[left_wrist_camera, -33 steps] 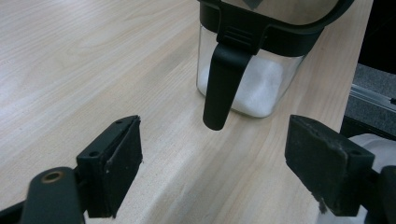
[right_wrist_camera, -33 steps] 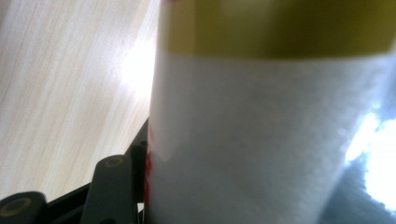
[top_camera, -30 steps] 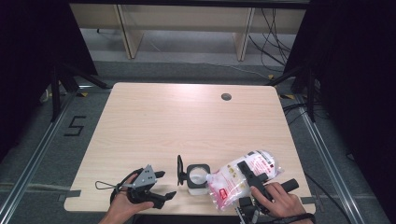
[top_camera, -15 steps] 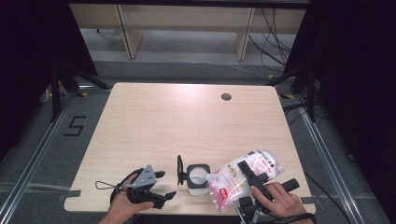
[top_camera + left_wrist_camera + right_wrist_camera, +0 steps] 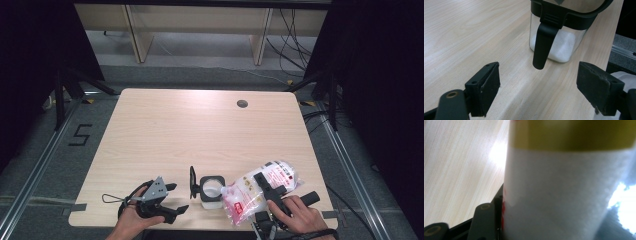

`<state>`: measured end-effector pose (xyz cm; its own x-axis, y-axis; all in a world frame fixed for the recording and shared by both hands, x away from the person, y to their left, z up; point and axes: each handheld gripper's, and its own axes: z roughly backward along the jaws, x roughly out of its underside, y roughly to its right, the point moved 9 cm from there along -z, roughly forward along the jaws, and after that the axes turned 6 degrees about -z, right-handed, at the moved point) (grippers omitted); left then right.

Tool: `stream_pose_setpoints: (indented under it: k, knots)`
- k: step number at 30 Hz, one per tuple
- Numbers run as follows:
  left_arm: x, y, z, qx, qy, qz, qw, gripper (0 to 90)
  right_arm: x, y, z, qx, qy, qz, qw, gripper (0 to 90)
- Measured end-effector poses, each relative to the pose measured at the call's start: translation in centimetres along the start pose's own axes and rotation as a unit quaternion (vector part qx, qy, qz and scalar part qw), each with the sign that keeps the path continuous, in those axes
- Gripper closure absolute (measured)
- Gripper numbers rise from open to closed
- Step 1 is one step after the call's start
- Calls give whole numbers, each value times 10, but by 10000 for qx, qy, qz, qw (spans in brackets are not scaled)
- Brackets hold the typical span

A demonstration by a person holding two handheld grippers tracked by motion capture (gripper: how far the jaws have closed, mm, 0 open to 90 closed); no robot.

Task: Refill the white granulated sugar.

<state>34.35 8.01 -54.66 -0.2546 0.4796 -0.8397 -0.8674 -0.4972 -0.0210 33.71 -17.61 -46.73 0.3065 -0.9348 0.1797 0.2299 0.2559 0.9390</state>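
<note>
At the near edge of the table (image 5: pixel 200 130), the right gripper (image 5: pixel 270 192) pinches a clear bag (image 5: pixel 260 187) of white powder with red print, its black jaws clamped across the bag's middle. The bag is tipped so that its narrow end points left, toward the open top of a small square jar (image 5: pixel 211 187), and reaches just to the jar's rim. In the right gripper view the bag (image 5: pixel 564 195) sits pressed against the left jaw, white below a yellow band.

The jar stands upright between the two hands, its black lid (image 5: pixel 192 182) swung up on the left side. In the left gripper view the jar (image 5: pixel 560 37) is glass with a black collar and a black clip hanging down its front, and white powder lies in its bottom.

The left gripper (image 5: pixel 165 200) rests low just left of the jar, held in the person's hand, with its jaws spread wide and nothing between them; the pads (image 5: pixel 487 86) hover over bare wood, short of the jar
</note>
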Motion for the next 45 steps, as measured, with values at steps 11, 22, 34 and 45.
stream_pose_setpoints:
  k: [11, 22, 34, 45]
  knots:
    - [0, 0, 0, 5, -6, 1, 10000, 187, 0, 2, 1, 2, -1, 78, 10000, 447]
    - [0, 0, 0, 18, 10, 4, 10000, 187, -2, 6, 1, 36, 55, 215, 9997, 448]
    - [0, 0, 0, 6, 5, 18, 10000, 187, -2, 4, 2, -6, -43, 190, 9998, 449]
    - [-1, 1, -1, 24, 60, 39, 10000, 187, -1, 3, 1, -66, 34, 70, 9999, 453]
